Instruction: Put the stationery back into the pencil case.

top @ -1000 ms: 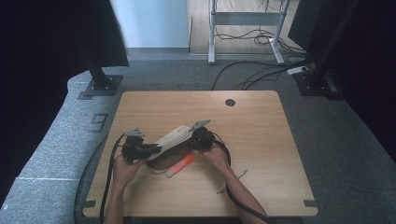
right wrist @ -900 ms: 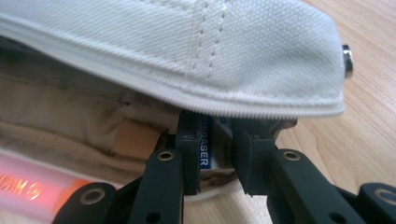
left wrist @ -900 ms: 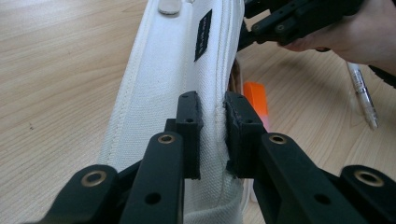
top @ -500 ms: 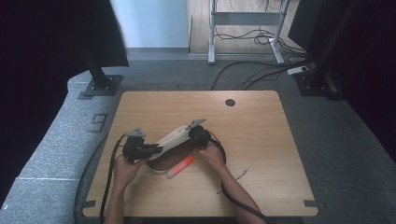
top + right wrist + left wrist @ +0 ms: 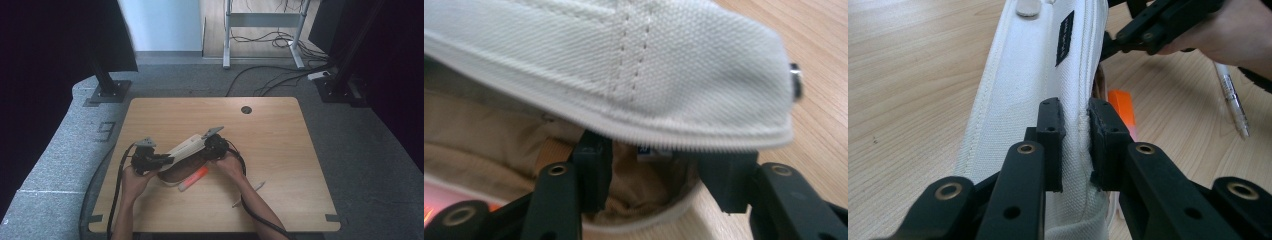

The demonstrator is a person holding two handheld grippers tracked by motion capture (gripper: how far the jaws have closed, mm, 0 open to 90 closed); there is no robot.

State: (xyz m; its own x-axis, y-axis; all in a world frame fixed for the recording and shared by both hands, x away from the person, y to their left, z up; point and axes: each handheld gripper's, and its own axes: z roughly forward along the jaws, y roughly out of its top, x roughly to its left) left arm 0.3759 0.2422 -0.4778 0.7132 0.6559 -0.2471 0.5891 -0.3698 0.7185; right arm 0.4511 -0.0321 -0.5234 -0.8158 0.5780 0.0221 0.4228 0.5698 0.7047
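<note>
Your left gripper (image 5: 1075,145) is clamping the soft, light canvas pouch (image 5: 1028,90) at its zipper seam; your right gripper (image 5: 664,175), jaws just opening, is standing apart inside its floppy mouth.

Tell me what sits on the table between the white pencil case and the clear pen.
An orange highlighter lies between the white pencil case and the clear pen on the wooden table. The high view shows it best; the left gripper view shows its orange end too.

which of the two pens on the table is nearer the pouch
The orange marker, lying right beside the open white pouch and partly under its edge. The slim clear pen lies apart, nearer the table's front edge, beside the right forearm.
</note>
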